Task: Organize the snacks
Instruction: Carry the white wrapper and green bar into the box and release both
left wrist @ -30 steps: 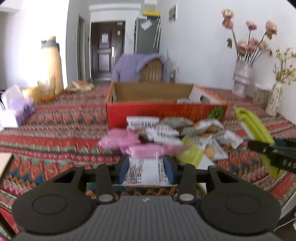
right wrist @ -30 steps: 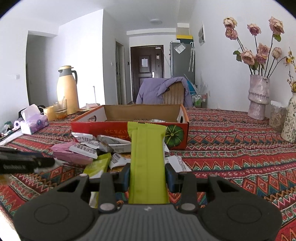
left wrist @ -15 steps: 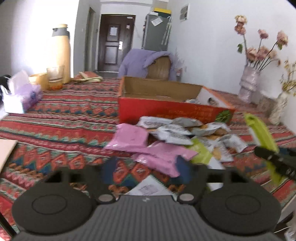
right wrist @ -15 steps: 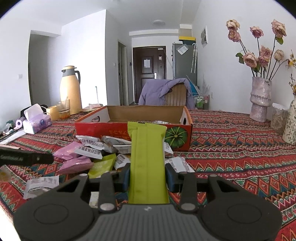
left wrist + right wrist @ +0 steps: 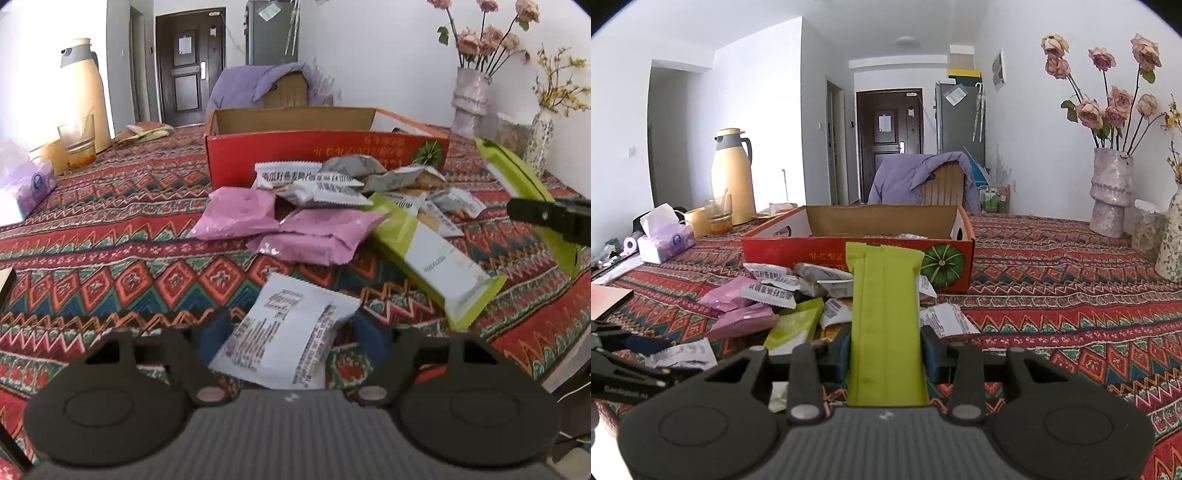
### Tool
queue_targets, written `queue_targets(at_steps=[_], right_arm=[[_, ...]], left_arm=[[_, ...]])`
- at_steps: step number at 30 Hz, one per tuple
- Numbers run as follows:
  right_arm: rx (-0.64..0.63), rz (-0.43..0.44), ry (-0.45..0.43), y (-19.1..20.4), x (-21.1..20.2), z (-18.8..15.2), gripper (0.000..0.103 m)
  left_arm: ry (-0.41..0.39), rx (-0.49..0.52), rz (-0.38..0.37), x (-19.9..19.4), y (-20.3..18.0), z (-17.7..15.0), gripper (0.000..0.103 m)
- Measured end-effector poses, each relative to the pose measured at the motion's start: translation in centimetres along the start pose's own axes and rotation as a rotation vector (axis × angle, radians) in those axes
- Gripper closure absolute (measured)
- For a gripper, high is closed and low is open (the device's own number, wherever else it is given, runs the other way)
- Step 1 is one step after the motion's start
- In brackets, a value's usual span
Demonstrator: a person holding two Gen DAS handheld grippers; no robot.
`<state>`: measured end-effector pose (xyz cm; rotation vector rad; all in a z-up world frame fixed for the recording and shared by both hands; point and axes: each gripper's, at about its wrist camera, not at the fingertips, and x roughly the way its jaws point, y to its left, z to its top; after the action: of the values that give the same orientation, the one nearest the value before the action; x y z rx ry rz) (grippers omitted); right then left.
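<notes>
A white printed snack packet point(image 5: 288, 339) lies flat on the patterned cloth between the blue pads point(image 5: 216, 334) of my left gripper point(image 5: 291, 336). Its jaws are closing, and the pads stand at the packet's edges without a clear squeeze. My right gripper point(image 5: 884, 354) is shut on a long green packet point(image 5: 884, 306) and holds it above the table; it also shows at the right of the left wrist view point(image 5: 546, 218). Behind a pile of pink packets point(image 5: 317, 236), white packets point(image 5: 325, 188) and a green-and-white packet point(image 5: 432, 254) stands the open red box point(image 5: 314, 151).
A yellow thermos point(image 5: 733, 177), a glass point(image 5: 718, 214) and a tissue box point(image 5: 666, 242) stand at the left. Two vases point(image 5: 1110, 195) are at the right. A chair with purple cloth point(image 5: 923, 181) is behind the box. The table edge point(image 5: 569, 354) runs near right.
My left gripper let go of the white packet, which now lies on the cloth, and sank towards it with its jaws wider than before. The right gripper and its green packet kept still.
</notes>
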<state>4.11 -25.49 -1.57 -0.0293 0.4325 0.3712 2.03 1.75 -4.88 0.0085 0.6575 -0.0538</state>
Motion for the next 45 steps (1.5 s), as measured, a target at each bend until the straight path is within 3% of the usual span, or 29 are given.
queue_targets(at_steps=[2, 5, 17, 26, 34, 45], right_arm=[[0.0, -0.004, 0.002, -0.1, -0.1, -0.1, 0.065], [0.0, -0.009, 0.001, 0.0, -0.2, -0.1, 0.065], [-0.011, 0.001, -0.011, 0.4, -0.7, 0.0, 0.065], [-0.011, 0.001, -0.031, 0.6, 0.0, 1.1, 0.065], [-0.015, 0.005, -0.108, 0.2, 2.0, 4.9, 0.065], [-0.011, 0.01, -0.158, 0.1, 8.3, 11.5, 0.065]], left_arm=[[-0.009, 0.009, -0.001, -0.1, -0.2, 0.1, 0.056], [-0.017, 0.001, -0.021, -0.5, -0.3, 0.2, 0.062], [-0.148, -0.007, 0.03, -4.3, 0.0, 0.9, 0.062], [-0.242, -0.011, 0.04, -5.1, -0.4, 4.4, 0.062], [-0.339, -0.015, 0.046, -3.5, -1.6, 9.2, 0.062], [-0.384, -0.068, 0.062, 1.1, -1.4, 16.0, 0.062]])
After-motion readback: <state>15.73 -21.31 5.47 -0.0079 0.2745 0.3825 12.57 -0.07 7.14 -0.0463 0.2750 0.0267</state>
